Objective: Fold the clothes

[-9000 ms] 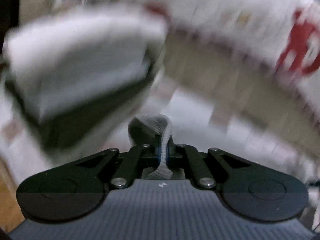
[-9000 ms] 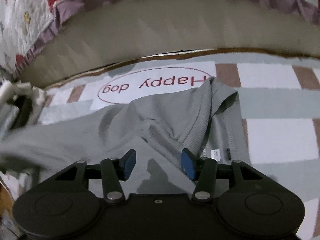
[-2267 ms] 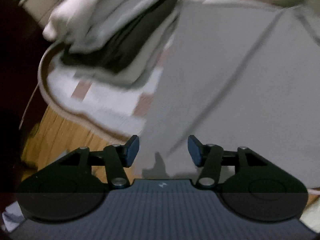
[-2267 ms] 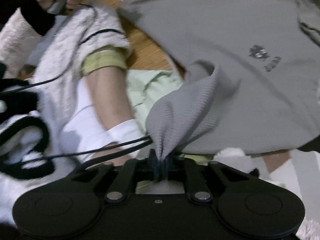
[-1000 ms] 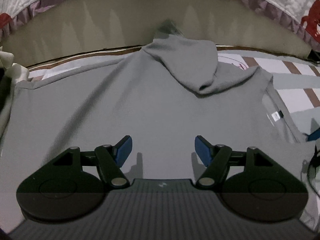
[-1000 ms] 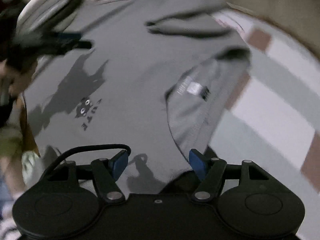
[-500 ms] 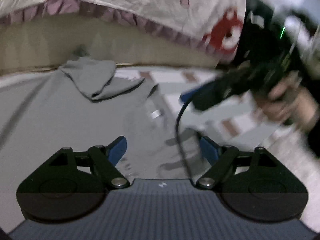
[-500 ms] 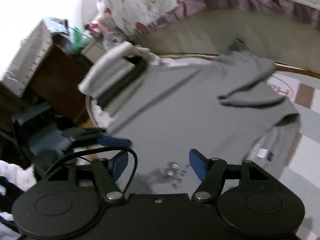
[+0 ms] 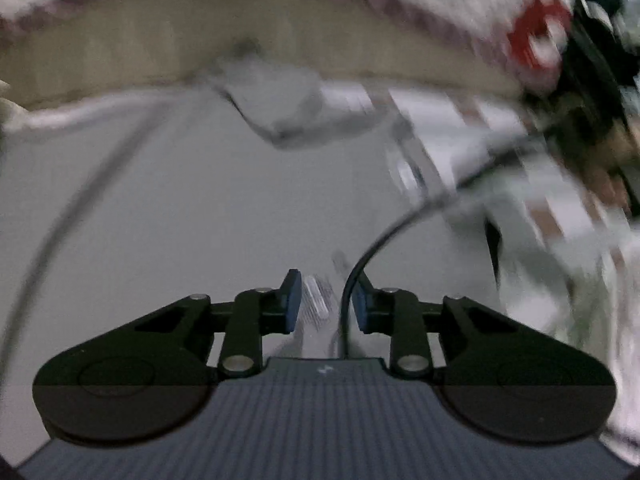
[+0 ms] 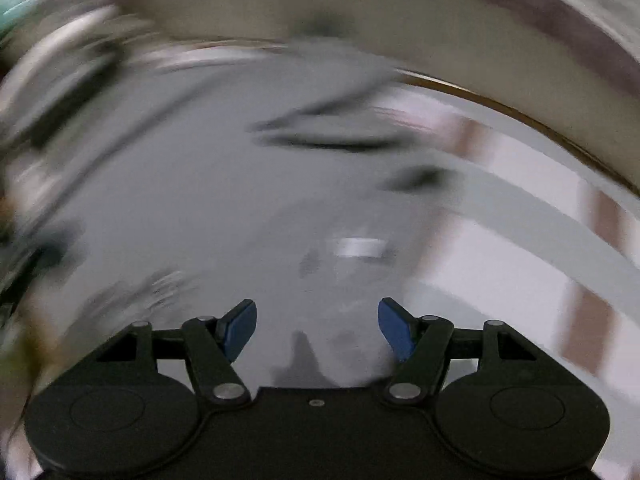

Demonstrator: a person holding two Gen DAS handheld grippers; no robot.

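Garment: a grey hoodie (image 9: 168, 208) of soft, matte knit lies spread flat, filling the lower and middle part of both wrist views; its surface is smooth apart from a long diagonal crease on the left side.
Hood: a rumpled, rounded flap of the same grey cloth (image 9: 280, 100) lies at the far end of the garment, near the foot of a beige upright surface (image 9: 120, 44).
Label: a small pale tag (image 10: 356, 247) shows on the cloth ahead of the right gripper, too blurred to read.
Rug: the hoodie lies on a flat mat (image 10: 532, 248) patterned in white, pale grey-green and brown blocks, visible to the right of the garment.
Bedding: a white quilted cover with a mauve ruffled edge and a red print (image 9: 536, 40) hangs above the beige surface.
Left gripper: (image 9: 325, 304) its blue-padded jaws are closing, a narrow gap left between them; a thin black cable (image 9: 380, 240) curves down through that gap close to the right pad, and the grey cloth lies beneath. The pads do not press on the fabric.
Right gripper: (image 10: 316, 330) black linkage arms with blue pads spread wide, nothing between them, poised above the grey cloth.
Sharpness: both views are heavily motion-blurred, so fine weave cannot be made out.
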